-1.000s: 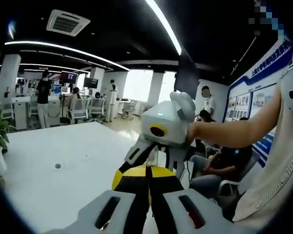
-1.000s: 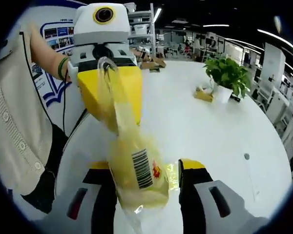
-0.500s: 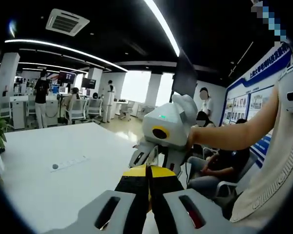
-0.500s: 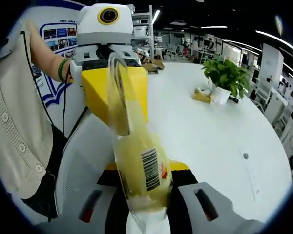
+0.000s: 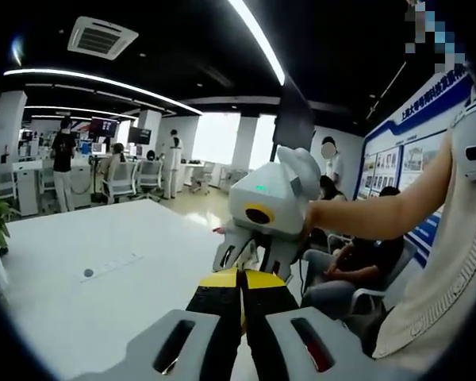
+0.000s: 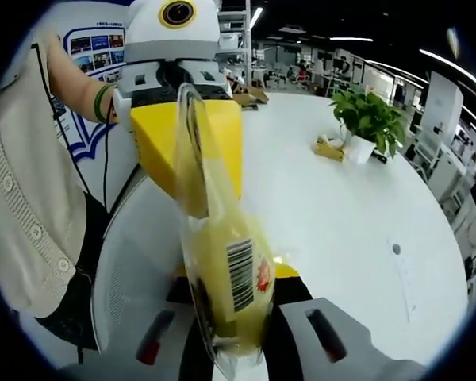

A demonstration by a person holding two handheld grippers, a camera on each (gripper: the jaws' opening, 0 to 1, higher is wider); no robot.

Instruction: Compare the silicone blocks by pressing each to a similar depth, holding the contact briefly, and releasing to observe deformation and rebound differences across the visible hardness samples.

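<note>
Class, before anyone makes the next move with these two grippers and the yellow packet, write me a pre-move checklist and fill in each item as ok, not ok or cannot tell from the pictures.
1. Right gripper is shut on the yellow packet: ok, jaws pinch its lower end.
2. Left gripper holds the packet's upper end: ok, the plastic runs up between its yellow jaws.
3. Packet is stretched between the grippers, clear of the white table: ok.
4. Barcode side faces the right gripper view: ok.
5. Silicone blocks laid out for pressing: cannot tell.
6. Potted plant stands well away from the grippers: ok.
</note>
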